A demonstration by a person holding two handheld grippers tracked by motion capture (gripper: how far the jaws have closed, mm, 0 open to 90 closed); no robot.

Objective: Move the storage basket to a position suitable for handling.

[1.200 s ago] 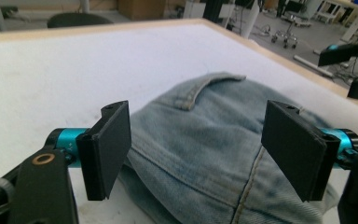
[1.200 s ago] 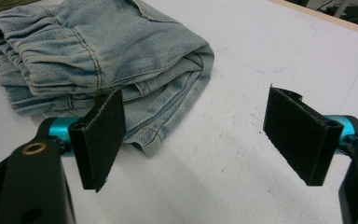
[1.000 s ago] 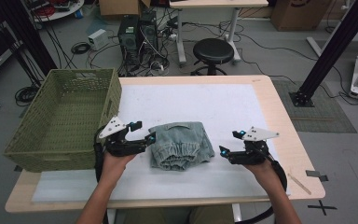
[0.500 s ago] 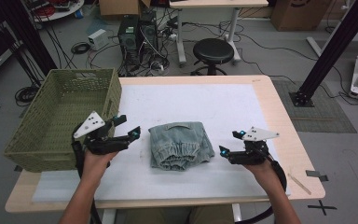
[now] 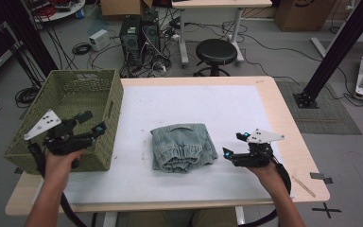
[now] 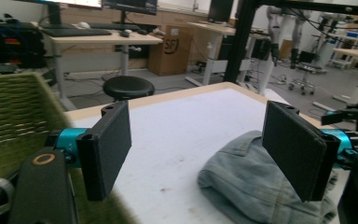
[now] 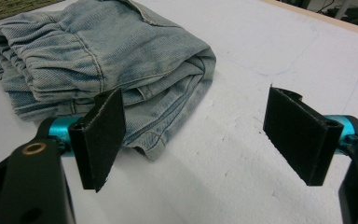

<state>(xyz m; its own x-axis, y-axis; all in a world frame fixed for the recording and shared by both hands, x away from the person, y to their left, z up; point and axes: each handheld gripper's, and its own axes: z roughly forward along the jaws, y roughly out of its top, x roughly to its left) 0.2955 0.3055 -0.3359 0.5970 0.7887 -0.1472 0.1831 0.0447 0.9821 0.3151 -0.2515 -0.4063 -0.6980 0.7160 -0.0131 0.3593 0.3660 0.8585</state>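
Observation:
Folded light-blue denim jeans lie on the white table cover near the front middle. My left gripper is open and empty, raised over the front right corner of the green wicker basket, well left of the jeans. My right gripper is open and empty, low over the table just right of the jeans. In the left gripper view the jeans show between the jaws, farther off. From the right gripper view the jeans lie just ahead of the left jaw.
The basket stands at the table's left edge. A black stool, computer towers and cables sit on the floor behind the table. A black frame post rises at the right. Bare white cover stretches behind the jeans.
My left gripper has drawn away from the jeans, moving left and up over the basket's corner. The right gripper and the jeans have stayed put.

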